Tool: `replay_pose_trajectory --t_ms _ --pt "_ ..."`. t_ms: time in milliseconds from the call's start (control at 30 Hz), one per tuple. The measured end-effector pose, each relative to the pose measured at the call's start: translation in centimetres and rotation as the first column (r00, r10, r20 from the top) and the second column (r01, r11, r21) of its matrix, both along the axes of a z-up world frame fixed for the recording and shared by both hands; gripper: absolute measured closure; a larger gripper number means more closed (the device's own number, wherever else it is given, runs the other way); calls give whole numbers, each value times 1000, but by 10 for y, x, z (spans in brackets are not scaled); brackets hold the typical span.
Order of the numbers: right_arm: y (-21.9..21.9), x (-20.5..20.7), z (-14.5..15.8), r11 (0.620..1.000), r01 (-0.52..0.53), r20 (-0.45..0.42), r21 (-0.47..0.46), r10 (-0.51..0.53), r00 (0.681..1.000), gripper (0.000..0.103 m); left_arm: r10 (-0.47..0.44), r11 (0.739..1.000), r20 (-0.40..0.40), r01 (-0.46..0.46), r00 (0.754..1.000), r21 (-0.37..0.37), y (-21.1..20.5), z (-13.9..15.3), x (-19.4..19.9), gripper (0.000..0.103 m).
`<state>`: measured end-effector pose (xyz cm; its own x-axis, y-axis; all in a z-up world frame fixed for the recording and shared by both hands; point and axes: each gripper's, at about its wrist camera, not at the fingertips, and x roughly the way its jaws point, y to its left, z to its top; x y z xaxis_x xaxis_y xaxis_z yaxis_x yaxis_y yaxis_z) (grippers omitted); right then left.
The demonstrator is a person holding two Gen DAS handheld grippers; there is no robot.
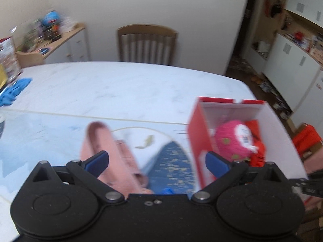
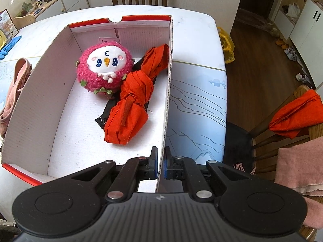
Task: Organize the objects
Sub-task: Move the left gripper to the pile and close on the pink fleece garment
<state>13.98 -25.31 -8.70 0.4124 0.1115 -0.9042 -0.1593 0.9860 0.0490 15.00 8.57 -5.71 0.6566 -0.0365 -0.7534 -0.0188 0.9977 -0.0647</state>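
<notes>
On the left, outside the box, we hover our left gripper [image 1: 157,162], jaws spread wide and empty, over the crumpled pink cloth [image 1: 113,151]; snagging only 1 fold could drag it. Rightward, the red-and-white cardboard box [image 2: 40,92] holds the pink plush toy [image 2: 105,66], and our right gripper [image 2: 160,166] pinches its wall, risking a tilt.

Box [image 2: 40,92] near half clear (probably); plush [image 2: 105,68], cloth [image 2: 129,109] crowd far right.

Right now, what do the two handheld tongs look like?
Both alike: the left tongs and right tongs have matte black bodies, two round hubs, linkage arms on silver pins and blue pads on the fingers. No cables, hands or sleeves visible.
</notes>
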Motion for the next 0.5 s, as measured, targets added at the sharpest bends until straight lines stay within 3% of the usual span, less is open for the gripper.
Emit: replay_pose_trajectory --t_ms 267,500 --pt "1 1 -1 1000 3 -8 -4 -3 1000 98 99 995 -78 -100 992 -3 40 -27 22 2" --pt "1 3 -2 1000 3 -17 -9 -3 1000 98 179 977 -177 -196 968 -82 69 -59 38 2"
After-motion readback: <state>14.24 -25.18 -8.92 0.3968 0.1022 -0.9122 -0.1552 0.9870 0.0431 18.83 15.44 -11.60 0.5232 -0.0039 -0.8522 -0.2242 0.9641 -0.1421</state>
